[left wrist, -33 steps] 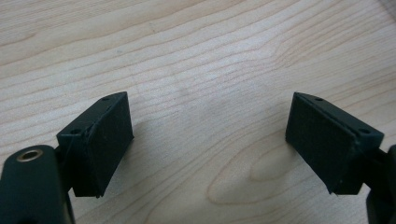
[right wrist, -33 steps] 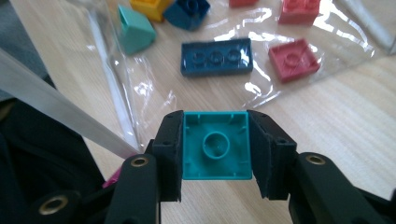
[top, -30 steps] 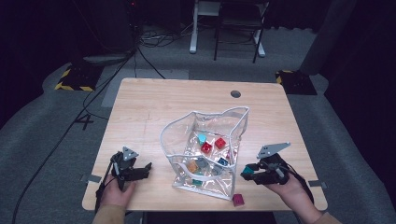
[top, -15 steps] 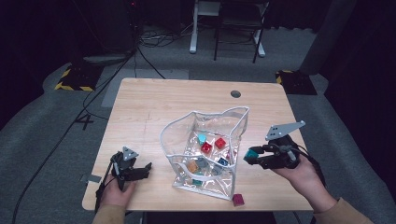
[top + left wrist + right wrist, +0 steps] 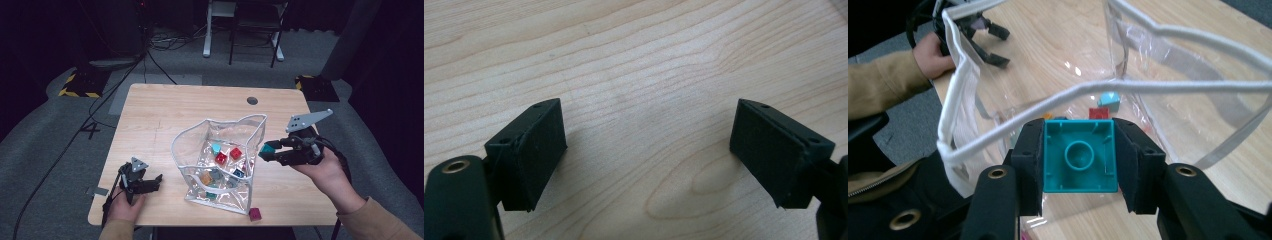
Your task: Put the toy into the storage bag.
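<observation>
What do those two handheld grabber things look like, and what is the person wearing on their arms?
Both are black. The left gripper and right gripper each carry a grey three-cornered plate on top, and a black cable trails from each. The jaws are flat black rectangular blocks with small screw holes; brass-coloured rivets sit farther back on the arms. The person wears tan long sleeves.

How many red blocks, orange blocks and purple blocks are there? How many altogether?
Red plastic blocks, in the clear plastic bag: 2
Orange plastic block, in the bag: 1
Purple plastic block, on the wooden table: 1
Total: 4
</observation>
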The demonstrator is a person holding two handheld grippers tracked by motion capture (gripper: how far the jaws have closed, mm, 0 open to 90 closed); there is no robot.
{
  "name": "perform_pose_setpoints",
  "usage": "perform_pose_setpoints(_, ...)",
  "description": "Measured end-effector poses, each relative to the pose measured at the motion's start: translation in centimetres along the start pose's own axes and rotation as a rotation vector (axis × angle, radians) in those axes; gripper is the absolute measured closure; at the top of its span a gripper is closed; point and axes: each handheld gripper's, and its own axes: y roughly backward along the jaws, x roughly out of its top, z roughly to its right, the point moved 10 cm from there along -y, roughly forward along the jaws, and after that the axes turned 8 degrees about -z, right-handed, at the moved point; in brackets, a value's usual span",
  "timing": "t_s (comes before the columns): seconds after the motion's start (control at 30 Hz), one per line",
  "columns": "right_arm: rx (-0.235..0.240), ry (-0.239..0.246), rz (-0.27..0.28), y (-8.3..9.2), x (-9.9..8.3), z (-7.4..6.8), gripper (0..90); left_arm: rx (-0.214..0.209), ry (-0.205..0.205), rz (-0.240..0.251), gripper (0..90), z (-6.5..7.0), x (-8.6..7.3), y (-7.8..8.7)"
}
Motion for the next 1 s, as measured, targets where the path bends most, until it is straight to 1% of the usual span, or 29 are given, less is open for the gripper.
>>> perform_pose_setpoints(0.2, 0.000, 0.008, 0.012, 0.1, 1.9, 0.4, 58.6, 0.000, 0.000, 0.000, 15.2, 0.0, 0.0, 0.0)
perform_pose_setpoints(0.37, -0.006, 0.023, 0.021, 0.1, 3.6, 0.6, 58.6, 0.000, 0.000, 0.000, 15.2, 0.0, 0.0, 0.0)
perform_pose_setpoints(0.53, -0.008, 0.040, 0.009, -0.3, 5.0, 0.6, 58.6, 0.000, 0.000, 0.000, 15.2, 0.0, 0.0, 0.0)
perform_pose_setpoints(0.7, -0.010, 0.048, -0.002, -1.0, 6.6, 0.3, 58.6, 0.000, 0.000, 0.000, 15.2, 0.0, 0.0, 0.0)
perform_pose_setpoints(0.9, -0.017, 0.075, -0.027, -2.1, 8.0, -0.2, 58.6, 0.000, 0.000, 0.000, 15.2, 0.0, 0.0, 0.0)
perform_pose_setpoints(1.0, -0.018, 0.080, -0.043, -2.9, 8.6, -0.3, 58.6, 0.000, 0.000, 0.000, 15.2, 0.0, 0.0, 0.0)
